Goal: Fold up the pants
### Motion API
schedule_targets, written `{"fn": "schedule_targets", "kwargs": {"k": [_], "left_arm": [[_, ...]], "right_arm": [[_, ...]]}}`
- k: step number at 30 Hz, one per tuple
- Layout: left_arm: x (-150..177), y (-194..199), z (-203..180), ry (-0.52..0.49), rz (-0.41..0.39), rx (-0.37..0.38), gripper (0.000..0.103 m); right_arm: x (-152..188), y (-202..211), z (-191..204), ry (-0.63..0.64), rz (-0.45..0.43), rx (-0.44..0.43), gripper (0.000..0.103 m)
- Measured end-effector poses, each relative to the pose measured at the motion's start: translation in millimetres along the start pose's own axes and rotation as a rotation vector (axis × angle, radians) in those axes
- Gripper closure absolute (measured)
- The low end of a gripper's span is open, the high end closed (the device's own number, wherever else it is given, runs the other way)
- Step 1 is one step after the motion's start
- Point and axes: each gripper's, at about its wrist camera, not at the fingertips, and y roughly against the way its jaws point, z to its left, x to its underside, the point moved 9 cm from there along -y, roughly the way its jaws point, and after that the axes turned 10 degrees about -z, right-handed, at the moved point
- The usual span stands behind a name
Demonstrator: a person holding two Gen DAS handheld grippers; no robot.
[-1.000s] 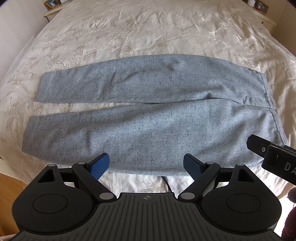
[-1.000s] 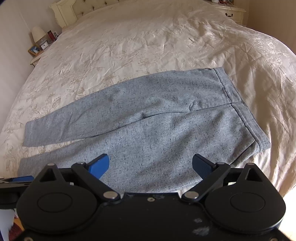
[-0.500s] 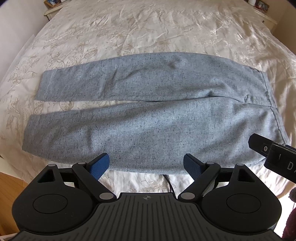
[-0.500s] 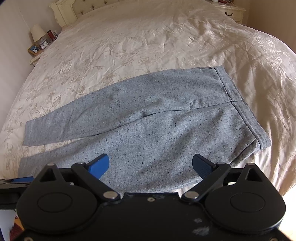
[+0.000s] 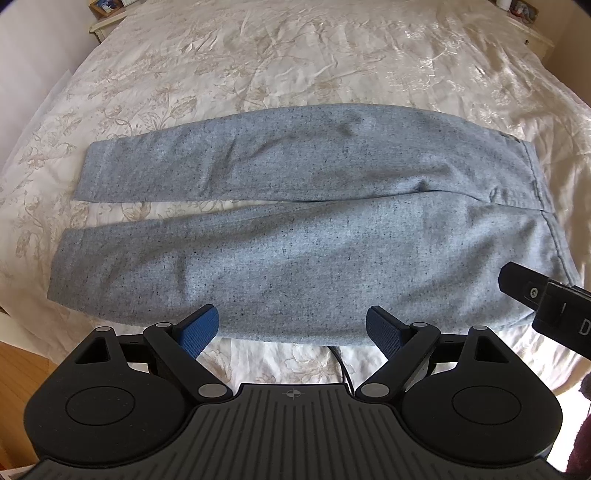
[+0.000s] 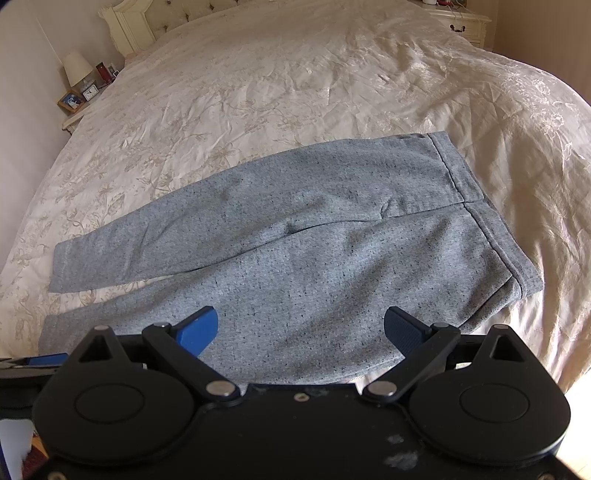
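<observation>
I see the grey pants spread flat on the bed, both legs running to the left and the waistband to the right, near the bed's front edge. My left gripper hovers above the near leg with its blue fingers spread wide and nothing between them. My right gripper hangs over the seat of the pants, fingers likewise apart and empty.

Nothing lies on the pants. A thin dark cable drops across the bedspread just below the near hem.

Only the right view takes in the tufted headboard, a bedside stand with a lamp, a small clock and a framed photo, plus a cream nightstand at top right. The left view alone shows the right gripper's black body jutting in, with a white "D" on it; the rest is cut off.
</observation>
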Motion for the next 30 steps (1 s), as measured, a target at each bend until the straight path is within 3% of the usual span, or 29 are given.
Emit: {"fn": "schedule_targets", "kwargs": {"k": [9,11,13,20,25,30], "left_arm": [[0,2,7,-0.005,0.005,-0.015,0.017],[-1,3,11,-0.002,0.005,-0.009,0.023],[-3,5,16,0.009,-0.002,-0.006,0.028],[-29,6,41,0.074,-0.095,-0.003,0.028],[-58,-8,46,0.018,-0.148,0.003,0.028],[-81,-34,53,0.004,-0.124,0.044,0.029]], "right_arm": [[-5,4,12,0.017,-0.050,-0.038,0.002],[-7,5,17,0.022,-0.068,-0.054,0.003],[-12,7,22,0.022,-0.112,-0.070,0.004],[-39,8,41,0.082,-0.264,-0.116,0.002],[-61,-9,51,0.157,-0.302,-0.029,0.000],[-80,-27,60,0.193,-0.321,0.016,0.000]]}}
